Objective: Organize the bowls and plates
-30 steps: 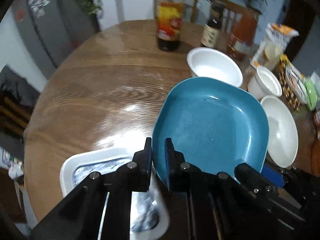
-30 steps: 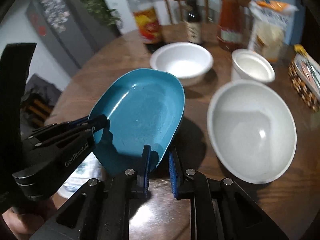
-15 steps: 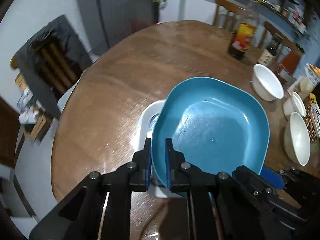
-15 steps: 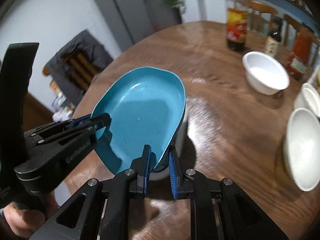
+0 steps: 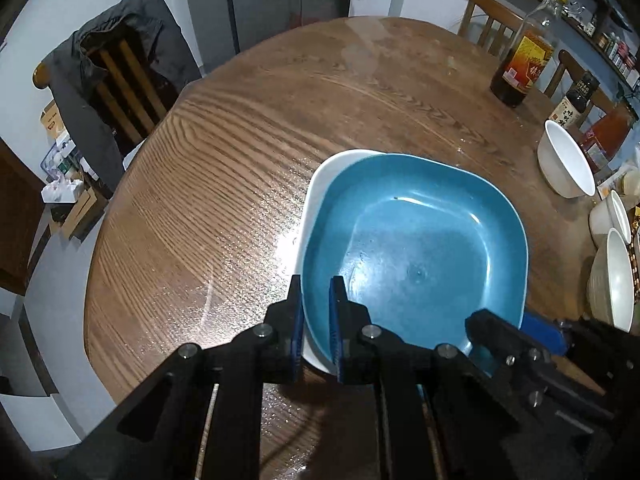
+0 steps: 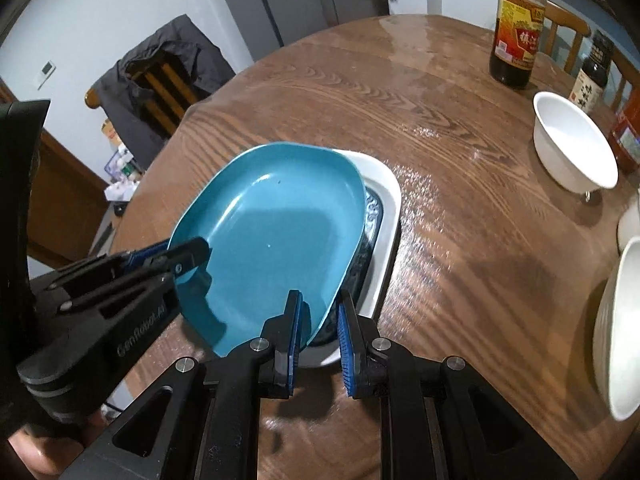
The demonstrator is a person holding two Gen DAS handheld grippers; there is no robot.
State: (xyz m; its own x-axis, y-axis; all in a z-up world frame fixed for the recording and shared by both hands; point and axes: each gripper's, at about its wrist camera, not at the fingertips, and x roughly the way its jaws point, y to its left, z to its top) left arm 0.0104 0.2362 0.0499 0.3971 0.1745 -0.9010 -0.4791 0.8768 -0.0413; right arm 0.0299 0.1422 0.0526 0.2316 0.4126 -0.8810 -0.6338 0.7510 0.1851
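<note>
Both grippers had the square teal ceramic plate (image 5: 416, 248) pinched by its rim. The left gripper (image 5: 316, 320) was nearly closed, its blue-padded fingers (image 5: 297, 320) clamping the plate's near left edge. The right gripper (image 6: 318, 332) gripped the opposite edge the same way, narrow gap, rim between the pads. The plate hung tilted over a white rounded-square dish with a dark patterned inside (image 6: 384, 216) on the round wooden worktop (image 5: 224, 184); whether the two touched, I couldn't tell. Off to the right stood a white round bowl (image 6: 572, 152), two more white bowls (image 5: 612, 280) near the edge, and a dark sauce bottle with a yellow cap (image 5: 524, 64).
</note>
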